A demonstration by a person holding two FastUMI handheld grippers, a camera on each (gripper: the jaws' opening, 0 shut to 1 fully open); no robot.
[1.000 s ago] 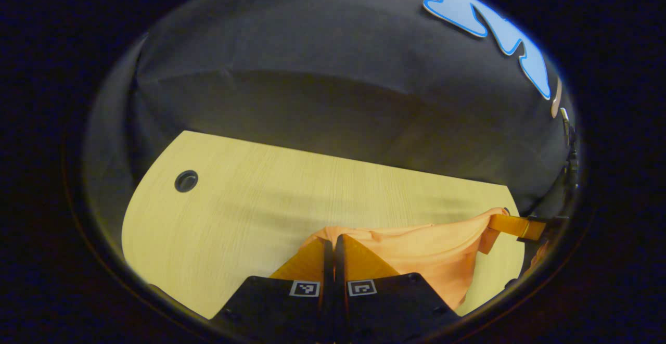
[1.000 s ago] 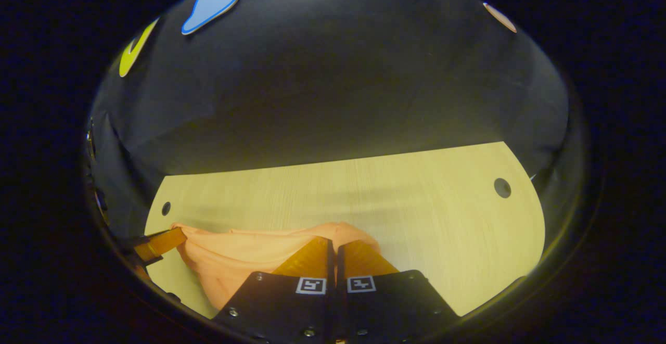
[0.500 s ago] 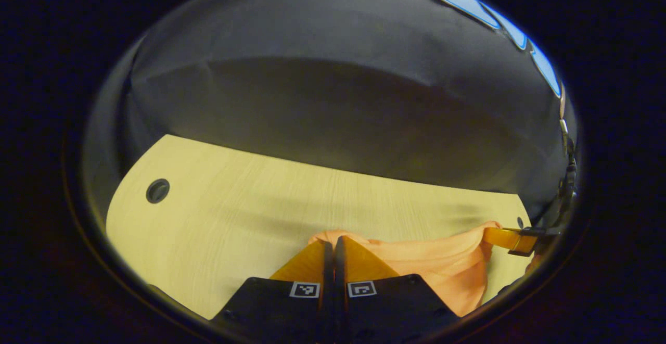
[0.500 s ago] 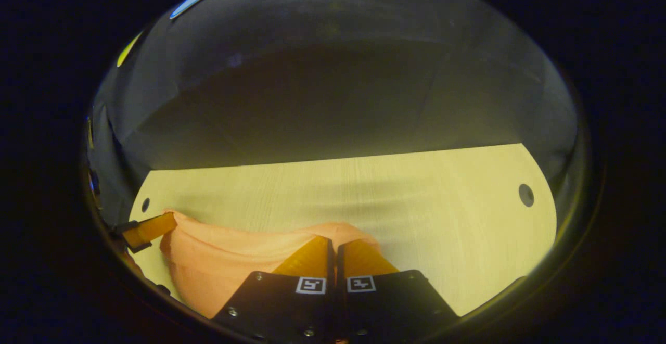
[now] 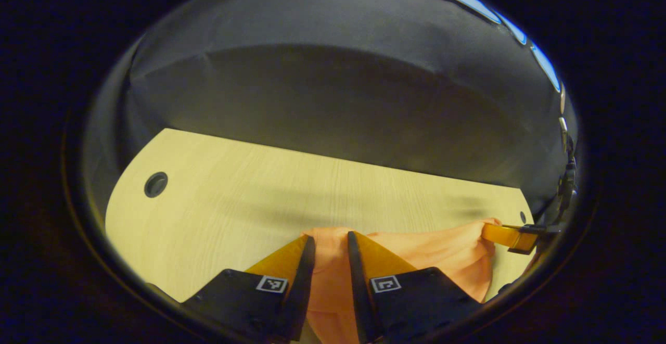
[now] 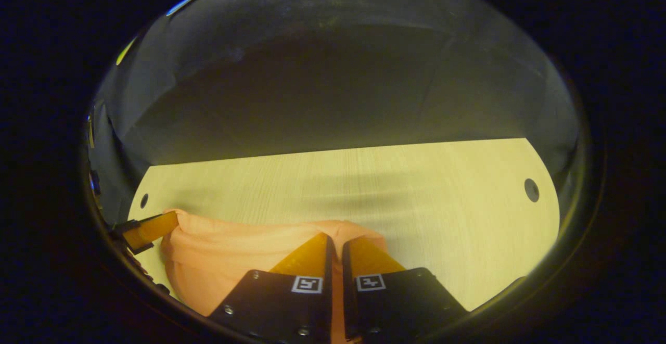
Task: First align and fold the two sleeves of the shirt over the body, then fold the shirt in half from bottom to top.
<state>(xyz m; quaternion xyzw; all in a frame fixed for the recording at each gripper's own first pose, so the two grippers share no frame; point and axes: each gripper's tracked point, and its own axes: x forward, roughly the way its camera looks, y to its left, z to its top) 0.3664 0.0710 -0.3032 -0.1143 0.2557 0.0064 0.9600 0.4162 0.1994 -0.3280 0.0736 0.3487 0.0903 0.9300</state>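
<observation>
Left claw [image 5: 331,240] apart with shirt [image 5: 437,253] cloth between its fingers, right claw [image 6: 335,242] nearly together on the shirt, above the desk [image 5: 234,203].

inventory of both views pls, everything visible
shirt: 1, orange, bunched on the near part of the table, held up between the two grippers
table: 1, light wood, under the shirt, reaching back to the wall
cable holes: 2, dark, near the table's far corners
wall: 1, black cloth, behind the table
left hand-held gripper: 1, fingers parted, shirt fabric in the gap; also seen at the left edge of the right gripper view
right hand-held gripper: 1, fingers nearly together on the shirt; also seen at the right edge of the left gripper view
</observation>
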